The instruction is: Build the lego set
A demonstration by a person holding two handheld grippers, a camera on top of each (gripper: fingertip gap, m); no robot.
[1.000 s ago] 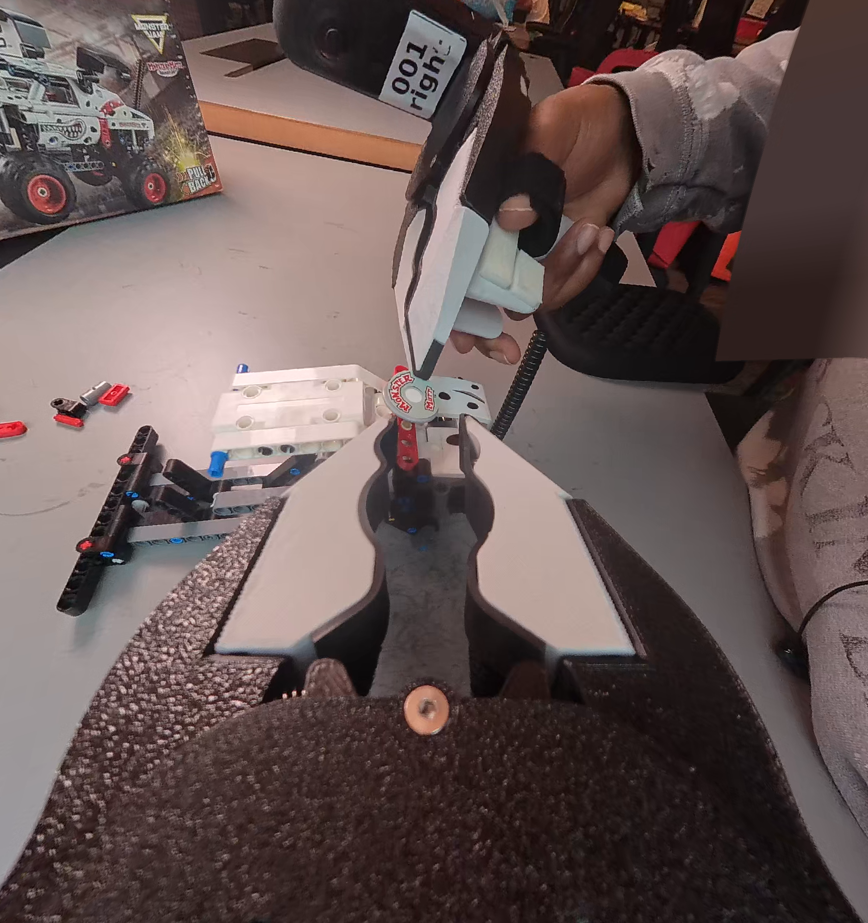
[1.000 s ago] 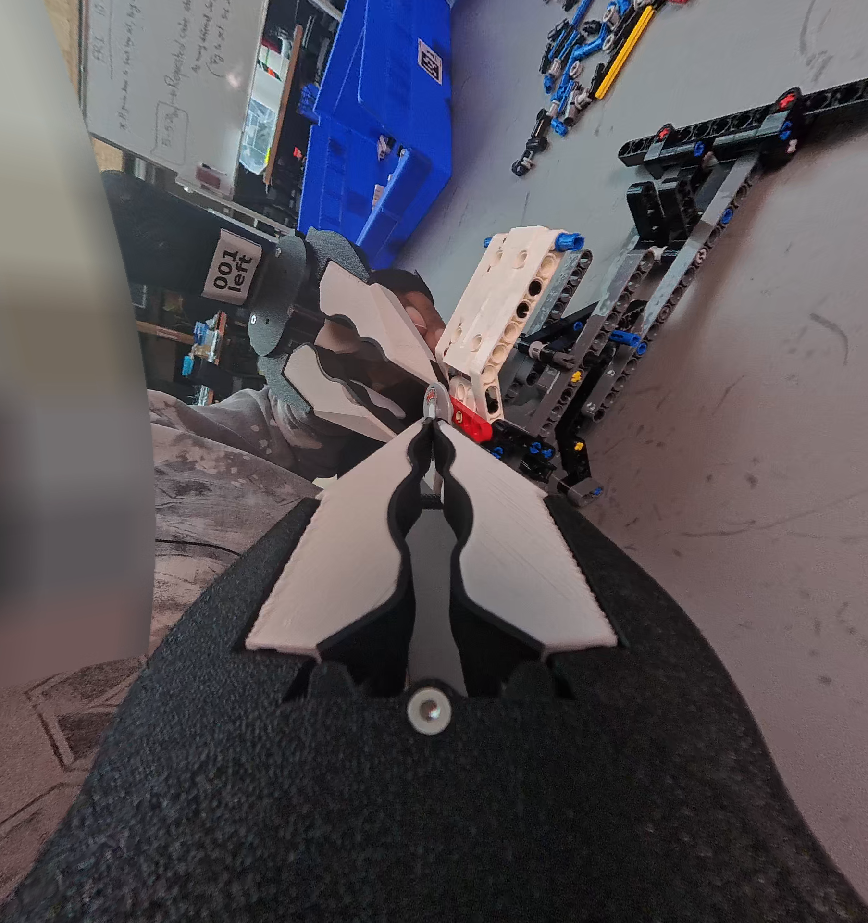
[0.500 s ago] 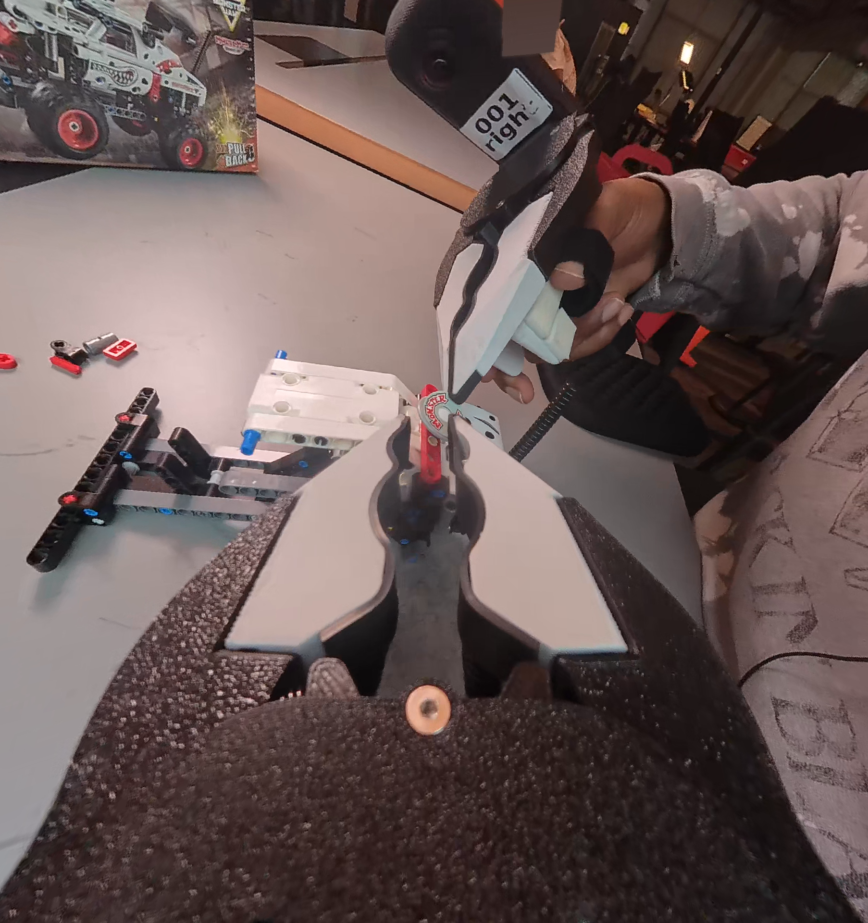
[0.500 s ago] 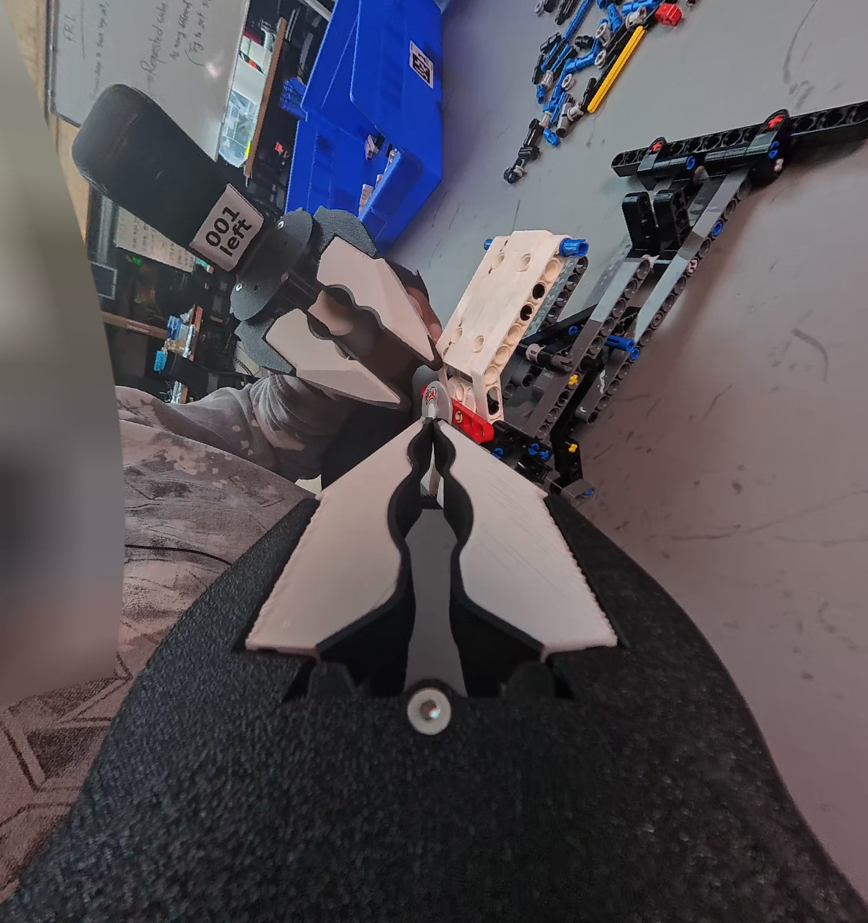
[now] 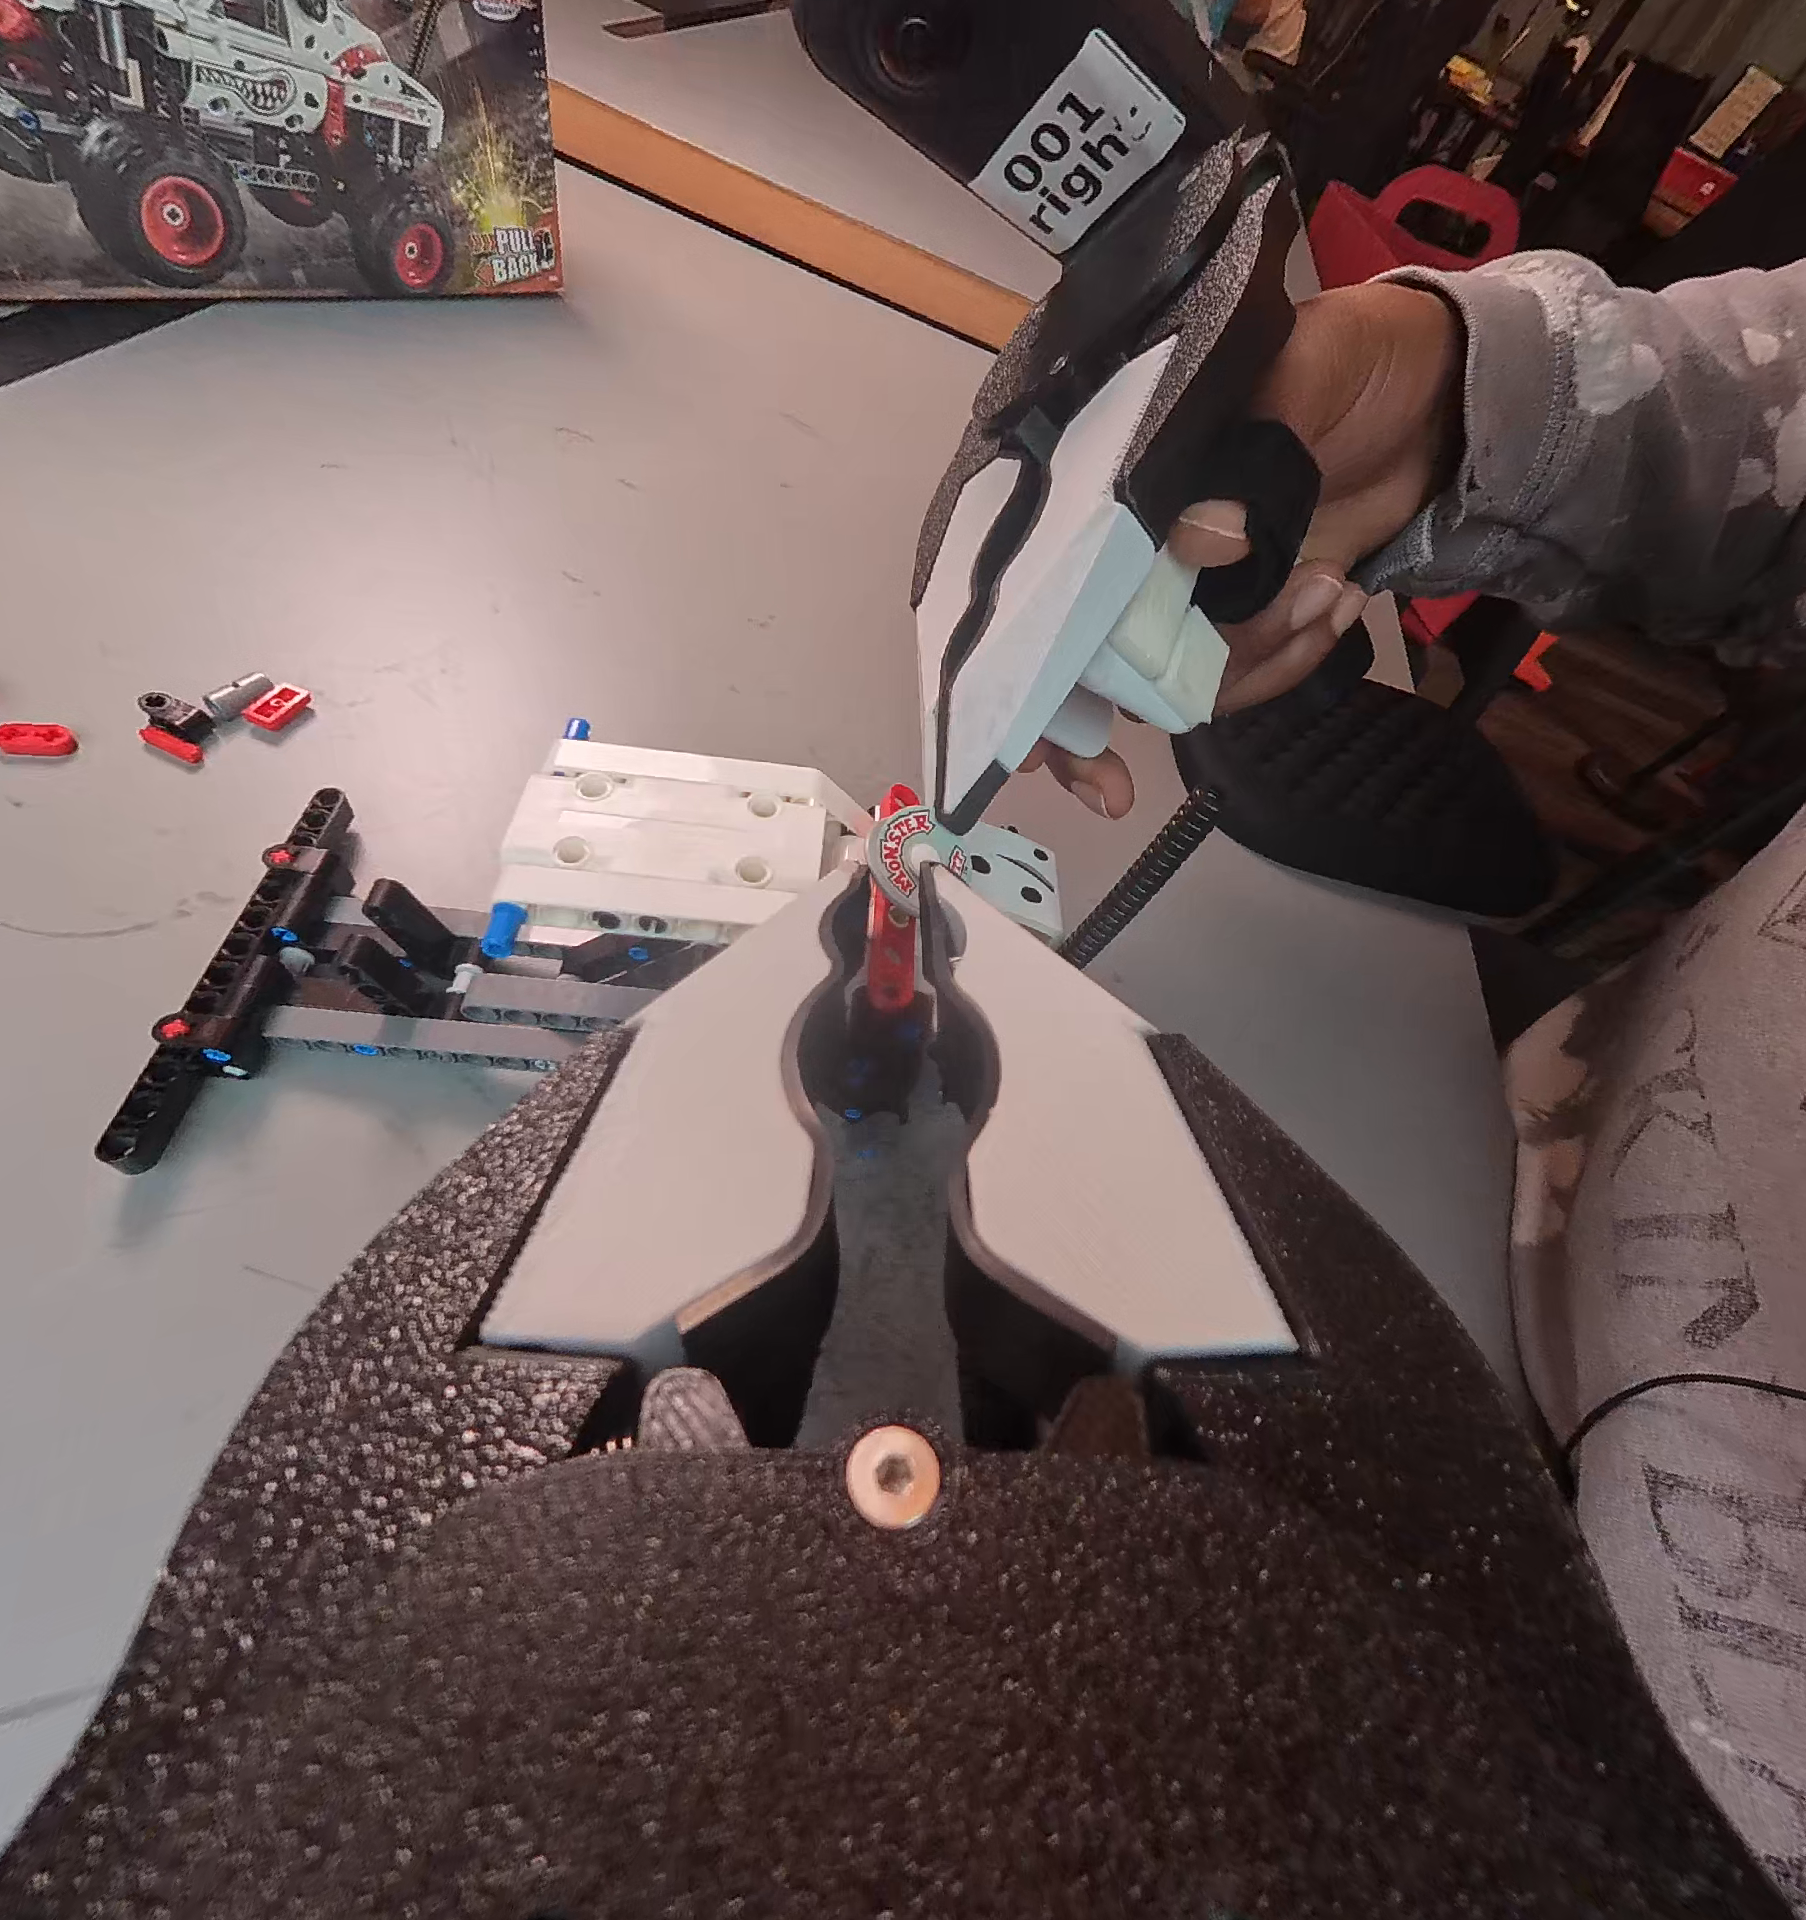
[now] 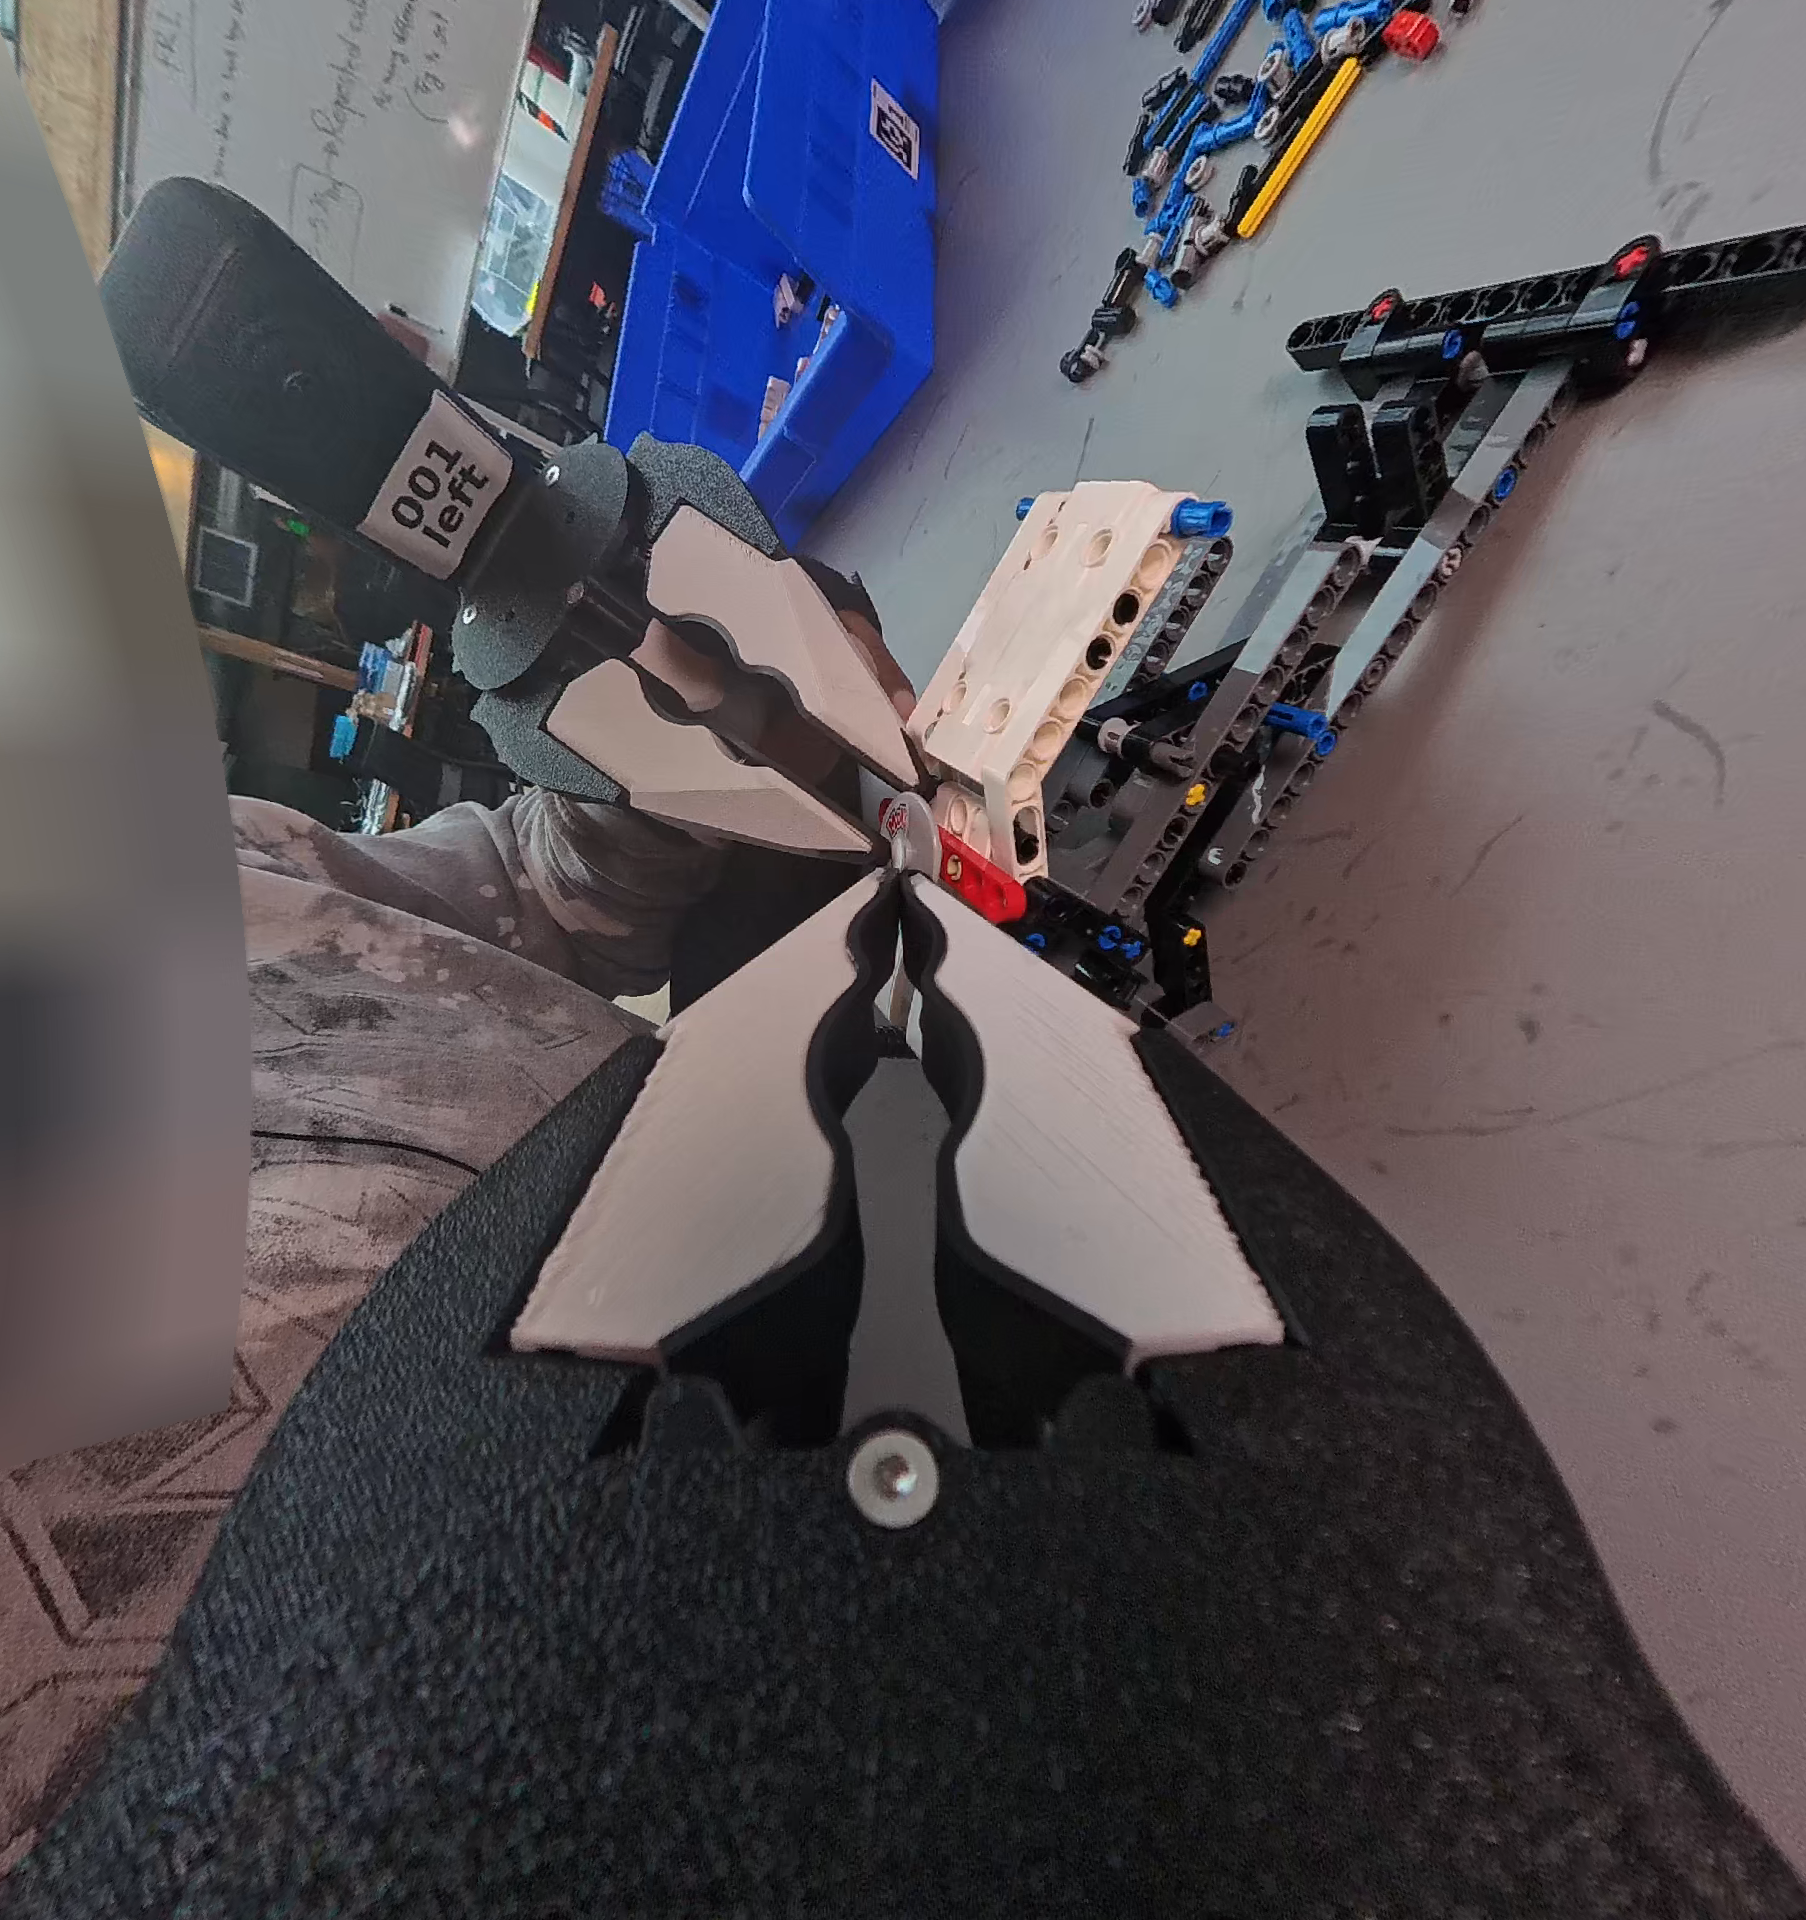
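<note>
Right up close, the left gripper (image 5: 894, 904) reaches forward low over the grey table (image 5: 463, 499), its pale fingers (image 5: 701, 1101) drawn narrow and pinched on a slim red beam (image 5: 891, 951) that runs straight away from the camera between them. Just past the tips sits a round printed disc (image 5: 907, 847) at the far end of that beam; it carries lettering, as does the white spotted panel (image 5: 1018, 883) beside it. Coming down steeply from above, the right gripper (image 5: 966, 816) is held in a person's hand (image 5: 1335, 499), grey sleeve (image 5: 1657, 447) trailing off to the right, and its tips are closed tight on the edge of the disc. From the right wrist view, the two grippers meet nose to nose at the disc (image 6: 907, 826), the left gripper (image 6: 883, 821) angling in from the upper left with a white label on its handle. Behind the disc lies the half-built lego frame (image 5: 442, 977), flat on the table, its long grey rails stretching leftward to a black cross beam (image 5: 229, 977), a white block (image 5: 670, 847) riding on top. Farther left, a few small red and black loose pieces (image 5: 213, 712) are scattered. At the back stands the lego box (image 5: 244, 145), showing a white truck with red wheels and printed logos. Across the table, the right wrist view catches a pile of blue and yellow parts (image 6: 1242, 135) and a blue bin (image 6: 774, 260).
</note>
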